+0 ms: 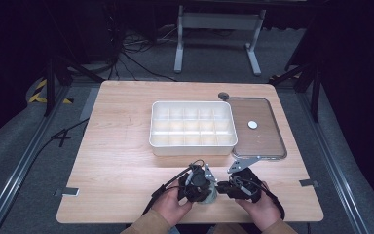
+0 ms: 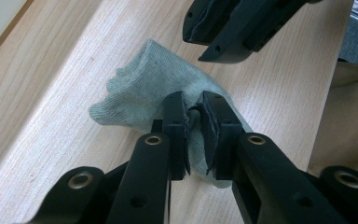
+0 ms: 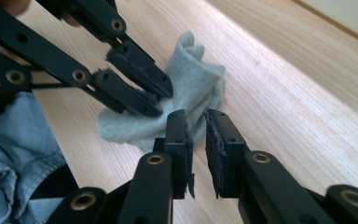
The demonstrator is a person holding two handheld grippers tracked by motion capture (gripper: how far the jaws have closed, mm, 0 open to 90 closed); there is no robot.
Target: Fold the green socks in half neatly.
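Pale green sock [image 2: 168, 91] crumpled on wooden table [image 1: 121, 161], near front edge, close to person, well apart from white divided tray [image 1: 193, 125] further back. Seen in high view as small pale lump between both grippers.

Left gripper [image 2: 194, 112]: jaws nearly together, pinching a fold of sock fabric btwn pads; cloth bunched up in the narrow gap. Rest of sock spread out on table beyond jaws, one end lifted a bit.

Right gripper [image 3: 196, 122]: jaws slightly apart, narrow gap, nothing btwn pads. Tips just at sock's near edge, w/ fabric behind them; contact hard to tell. In left gripper view, seen as dark jaws above sock, off the cloth.

Clear lid [image 1: 258, 127] w/ white knob lying flat beside tray, on its right. Hands [image 1: 173, 204] wrapped around gripper bodies at table's near edge, tan sleeves. Blue denim visible below table edge in right gripper view.
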